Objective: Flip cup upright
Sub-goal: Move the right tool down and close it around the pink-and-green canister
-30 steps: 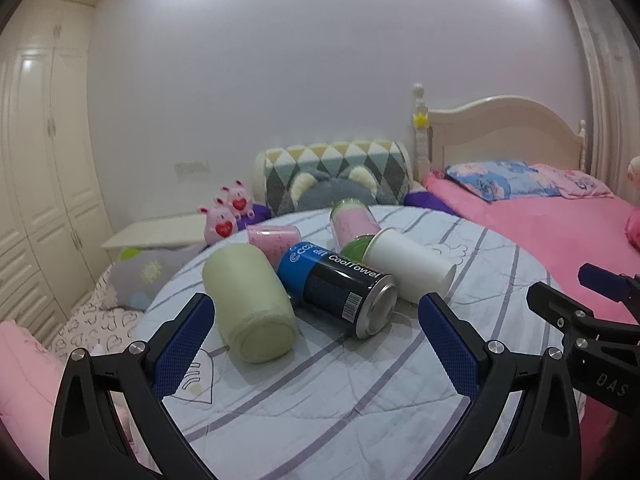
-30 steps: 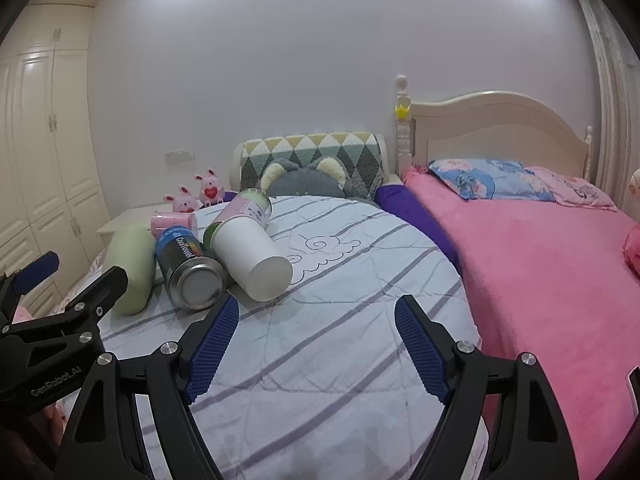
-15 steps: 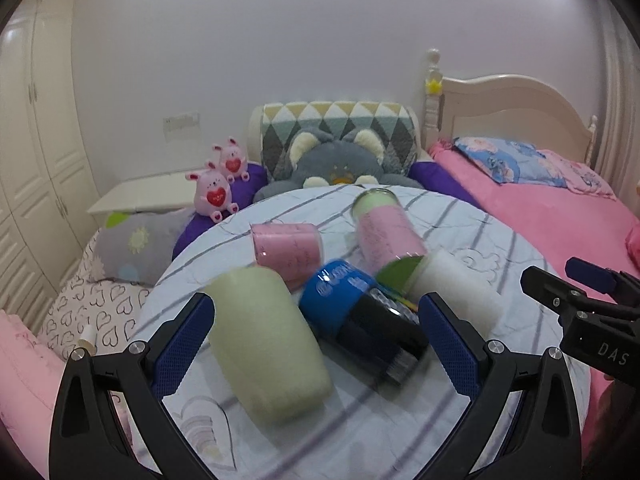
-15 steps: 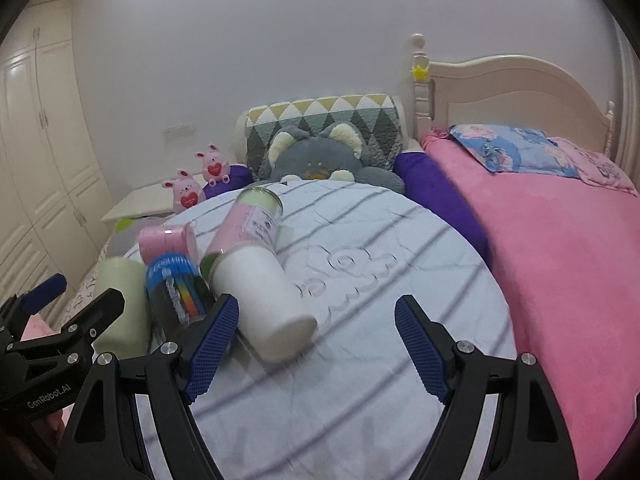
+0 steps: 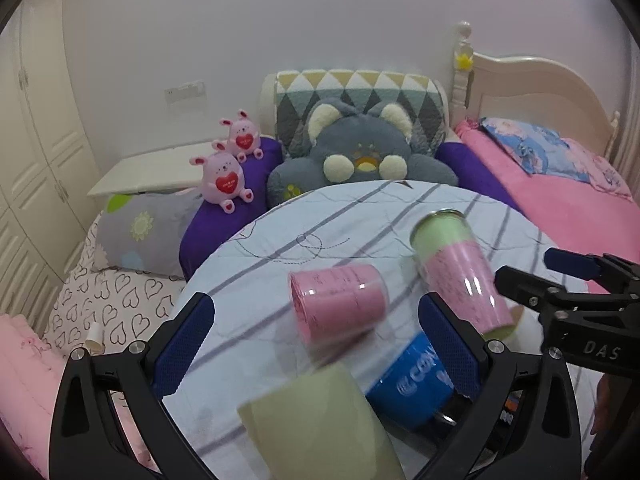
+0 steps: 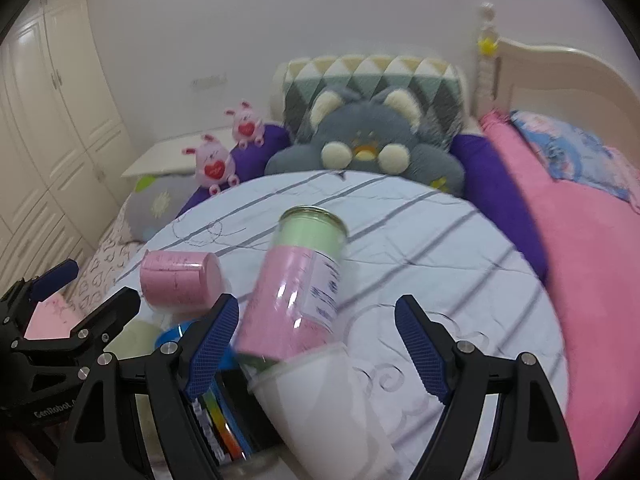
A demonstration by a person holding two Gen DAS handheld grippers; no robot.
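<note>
Several containers lie on their sides on a round table (image 5: 340, 216) with a striped cloth. A short pink cup (image 5: 338, 304) (image 6: 178, 278) lies at the middle left. A tall pink-and-green tumbler (image 5: 460, 272) (image 6: 300, 284) lies beside it. A pale green cup (image 5: 320, 424), a blue can (image 5: 412, 384) and a white cup (image 6: 324, 408) lie nearest. My left gripper (image 5: 316, 344) is open over the pink and green cups. My right gripper (image 6: 316, 348) is open over the tumbler and the white cup.
A grey plush cushion (image 5: 360, 160) and a patterned pillow (image 5: 360, 92) lie behind the table. Two pink plush rabbits (image 5: 224, 176) sit at the back left. A pink bed (image 5: 560, 184) is on the right, a white wardrobe (image 5: 32, 160) on the left.
Both grippers have moved forward and up over the pile, so the containers now sit low and close in both views. Both stayed open. The containers have not moved.
</note>
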